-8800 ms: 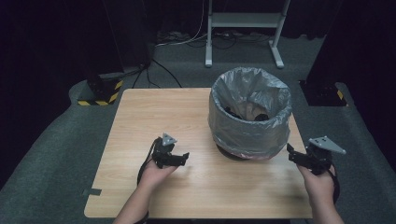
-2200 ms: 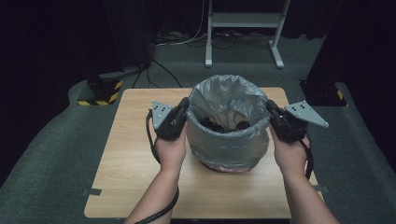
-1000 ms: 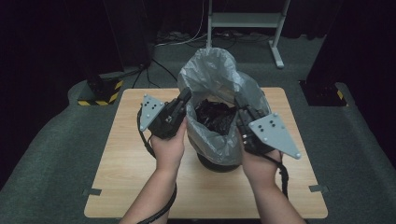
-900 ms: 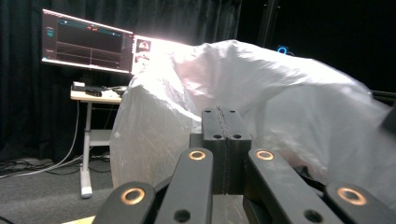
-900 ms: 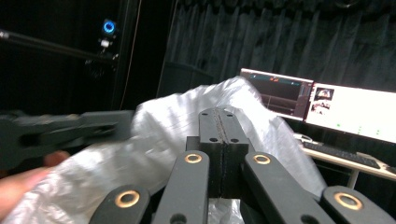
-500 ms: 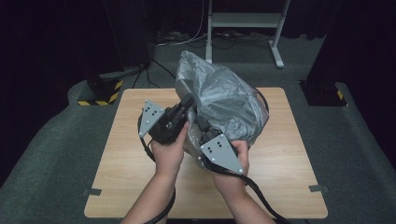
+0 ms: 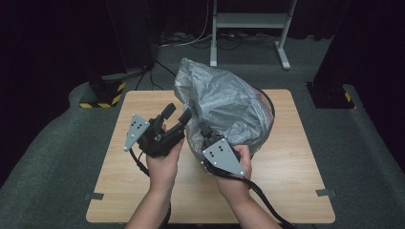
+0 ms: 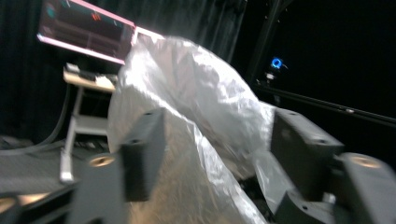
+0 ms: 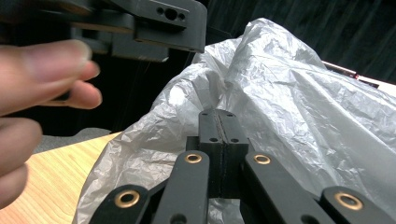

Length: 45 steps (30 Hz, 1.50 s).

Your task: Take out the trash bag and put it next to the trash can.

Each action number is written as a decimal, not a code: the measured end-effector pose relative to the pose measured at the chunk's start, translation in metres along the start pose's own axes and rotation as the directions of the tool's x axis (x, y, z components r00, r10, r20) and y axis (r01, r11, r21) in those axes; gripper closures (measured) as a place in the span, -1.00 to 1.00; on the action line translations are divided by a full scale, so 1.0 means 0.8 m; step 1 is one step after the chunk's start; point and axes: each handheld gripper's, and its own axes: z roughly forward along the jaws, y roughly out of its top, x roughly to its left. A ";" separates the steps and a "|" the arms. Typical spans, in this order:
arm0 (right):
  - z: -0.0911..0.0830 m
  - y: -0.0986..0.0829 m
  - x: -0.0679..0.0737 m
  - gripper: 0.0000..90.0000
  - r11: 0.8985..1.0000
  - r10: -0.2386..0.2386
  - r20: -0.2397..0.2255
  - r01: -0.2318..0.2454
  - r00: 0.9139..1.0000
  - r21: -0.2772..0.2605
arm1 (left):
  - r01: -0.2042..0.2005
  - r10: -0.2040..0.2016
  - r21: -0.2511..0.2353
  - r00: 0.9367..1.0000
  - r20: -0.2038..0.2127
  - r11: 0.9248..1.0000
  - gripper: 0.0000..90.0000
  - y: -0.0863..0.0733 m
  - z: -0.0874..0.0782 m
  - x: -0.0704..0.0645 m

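right gripper [image 9: 219, 135] clamping bag [image 7: 224, 102] — left gripper [image 7: 177, 114] (agape)

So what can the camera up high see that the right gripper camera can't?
High view alone: the whole wooden table, the grey carpet, a white stand, both forearms, and the right tool from outside with its grey plate.

Right gripper view alone: up close, that tool's black jaws pressed shut on a fold of the bag, and the crinkles in the plastic.

Both: the grey plastic bag, the left tool, and some tabletop.
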 end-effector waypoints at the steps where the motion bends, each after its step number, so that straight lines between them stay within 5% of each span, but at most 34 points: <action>1: 0.000 0.000 0.000 1.00 1.000 0.000 0.000 0.000 1.000 0.000 | 0.000 0.000 0.000 1.000 0.000 1.000 -0.42 0.000 0.000 0.000; 5: 0.002 0.001 0.001 1.00 1.000 0.006 -0.007 -0.006 1.000 0.003 | 0.106 -0.116 0.116 0.990 0.085 0.988 -0.50 -0.004 0.016 0.007; 10: 0.004 -0.001 0.005 1.00 1.000 -0.001 -0.014 0.001 1.000 0.003 | 0.086 -0.108 0.179 0.987 0.119 0.980 -0.42 0.002 0.034 -0.004; 15: 0.004 -0.003 0.008 1.00 1.000 -0.012 -0.027 0.012 1.000 0.006 | 0.086 -0.117 0.280 0.989 0.095 0.956 -0.28 0.012 0.061 -0.007; 16: 0.004 -0.003 0.008 1.00 1.000 -0.012 -0.027 0.012 1.000 0.006 | 0.086 -0.117 0.280 0.989 0.095 0.956 -0.26 0.012 0.061 -0.007; 17: 0.003 -0.003 0.008 1.00 1.000 -0.018 -0.029 0.018 0.999 0.007 | 0.068 -0.098 0.314 0.992 0.084 0.947 -0.23 0.014 0.065 -0.007; 19: 0.003 -0.004 0.008 1.00 1.000 -0.021 -0.030 0.021 0.999 0.008 | 0.055 -0.079 0.304 0.994 0.069 0.951 -0.24 0.017 0.061 -0.008; 22: 0.002 -0.004 0.007 1.00 1.000 -0.026 -0.034 0.027 0.999 0.008 | -0.018 0.020 0.229 1.000 -0.007 0.973 -0.41 0.021 0.040 -0.013; 25: 0.002 -0.004 0.007 1.00 1.000 -0.029 -0.037 0.029 0.999 0.008 | -0.025 0.033 0.230 0.999 -0.030 0.973 -0.65 0.021 0.035 -0.012; 29: 0.002 -0.004 0.008 1.00 1.000 -0.029 -0.037 0.029 0.999 0.010 | 0.018 -0.012 0.291 1.000 -0.023 0.957 -0.66 0.016 0.051 -0.009; 31: 0.002 -0.004 0.009 1.00 1.000 -0.029 -0.038 0.029 0.999 0.011 | 0.047 -0.059 0.360 0.998 0.023 0.932 -0.64 0.013 0.065 -0.007; 34: 0.002 -0.005 0.009 1.00 0.999 -0.033 -0.042 0.033 0.999 0.013 | 0.059 -0.080 0.381 0.996 0.039 0.923 -0.29 0.018 0.075 -0.002; 37: 0.002 -0.006 0.008 1.00 1.000 -0.027 -0.046 0.027 0.999 0.009 | 0.006 -0.030 0.416 0.998 0.053 0.910 -0.04 0.019 0.081 -0.004; 39: 0.002 -0.007 0.007 1.00 1.000 -0.028 -0.045 0.028 0.999 0.010 | 0.009 -0.043 0.427 0.997 0.070 0.904 0.11 0.020 0.084 -0.004; 42: 0.001 -0.006 0.003 0.99 1.000 -0.023 -0.053 0.024 0.998 0.012 | -0.017 -0.023 0.431 0.996 0.089 0.902 0.35 0.021 0.085 -0.003; 45: -0.004 -0.005 -0.003 0.84 1.000 -0.007 -0.064 0.008 0.998 0.011 | 0.009 -0.059 0.415 0.992 0.107 0.910 0.61 0.021 0.086 0.000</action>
